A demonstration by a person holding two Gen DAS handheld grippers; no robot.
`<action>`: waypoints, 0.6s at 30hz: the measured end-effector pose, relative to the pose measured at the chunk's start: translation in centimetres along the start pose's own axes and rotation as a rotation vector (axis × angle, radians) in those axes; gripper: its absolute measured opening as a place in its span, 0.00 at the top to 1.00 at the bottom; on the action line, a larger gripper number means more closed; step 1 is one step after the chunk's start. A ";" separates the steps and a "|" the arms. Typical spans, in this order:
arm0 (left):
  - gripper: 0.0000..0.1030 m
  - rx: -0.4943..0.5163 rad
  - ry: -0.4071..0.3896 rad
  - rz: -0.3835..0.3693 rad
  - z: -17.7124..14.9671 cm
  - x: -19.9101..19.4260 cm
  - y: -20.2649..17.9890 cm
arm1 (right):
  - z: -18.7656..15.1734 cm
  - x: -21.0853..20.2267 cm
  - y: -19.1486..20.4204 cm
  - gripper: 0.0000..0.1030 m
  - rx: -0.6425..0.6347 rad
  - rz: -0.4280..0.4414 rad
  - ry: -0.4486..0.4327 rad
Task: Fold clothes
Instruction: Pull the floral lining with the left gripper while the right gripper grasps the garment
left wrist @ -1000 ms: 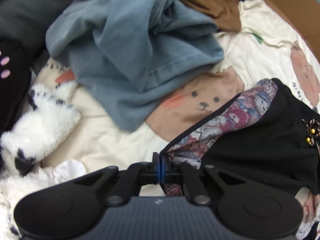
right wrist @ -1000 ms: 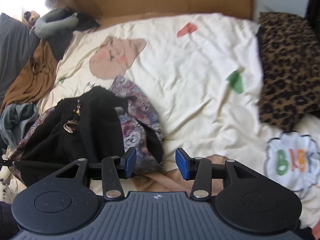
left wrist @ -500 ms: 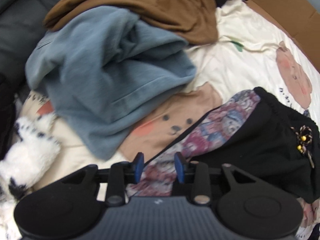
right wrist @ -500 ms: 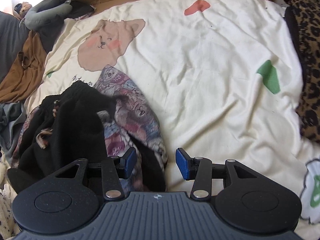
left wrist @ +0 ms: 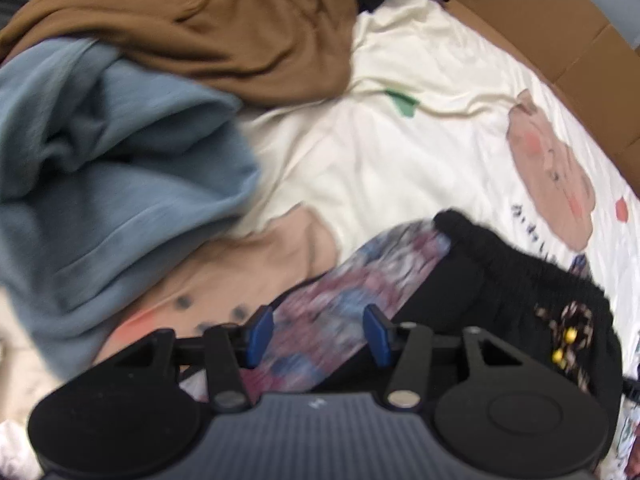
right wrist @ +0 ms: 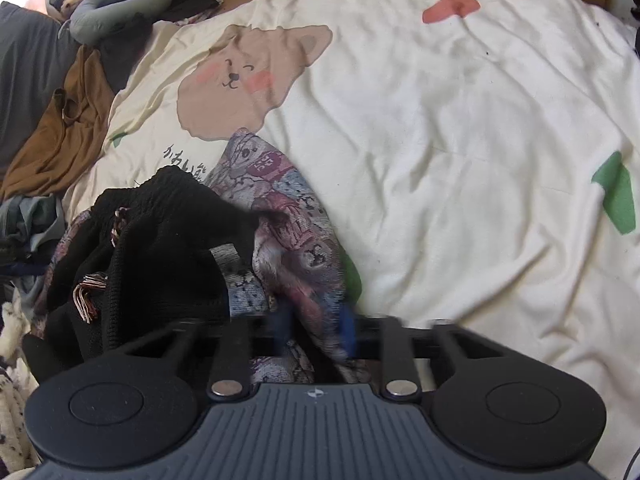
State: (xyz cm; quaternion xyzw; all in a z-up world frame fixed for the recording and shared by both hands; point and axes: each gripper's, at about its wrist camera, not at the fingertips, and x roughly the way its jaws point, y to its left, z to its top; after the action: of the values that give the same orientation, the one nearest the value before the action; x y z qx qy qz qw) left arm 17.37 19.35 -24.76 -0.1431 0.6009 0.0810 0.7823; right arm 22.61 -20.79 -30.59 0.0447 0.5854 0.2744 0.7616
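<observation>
My left gripper (left wrist: 318, 334): fingers spread wide, nothing pinched, hovering over the patterned strip of the black garment (left wrist: 472, 280). My right gripper (right wrist: 316, 332): pads blurred, w/ patterned cloth bunched between them; can't tell if they're clamped. Left to right in the left view: blue sweatshirt (left wrist: 104, 176), brown top (left wrist: 224, 20) behind it, cream bear-print sheet (left wrist: 380, 152), then the garment crumpled on the sheet, cardboard (left wrist: 560, 40) at far edge.

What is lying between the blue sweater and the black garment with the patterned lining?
In the left wrist view, only the cream bedsheet with its tan bear print lies between the blue sweater and the black garment; no other clothing.
</observation>
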 end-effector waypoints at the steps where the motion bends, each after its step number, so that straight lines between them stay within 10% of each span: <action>1: 0.49 0.011 -0.006 0.001 0.3 0.3 -0.5 | -0.1 -0.1 -0.2 0.95 0.005 -0.005 0.003; 18: 0.48 0.167 0.025 0.009 1.4 4.7 -4.1 | -7.1 -7.7 -3.7 0.96 0.297 -0.057 -0.043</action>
State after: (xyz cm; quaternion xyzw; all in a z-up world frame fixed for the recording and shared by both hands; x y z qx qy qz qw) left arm 21.11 15.72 -28.40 -0.0755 0.6160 0.0324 0.7834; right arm 16.22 -29.34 -27.54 0.1460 0.6044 0.1619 0.7663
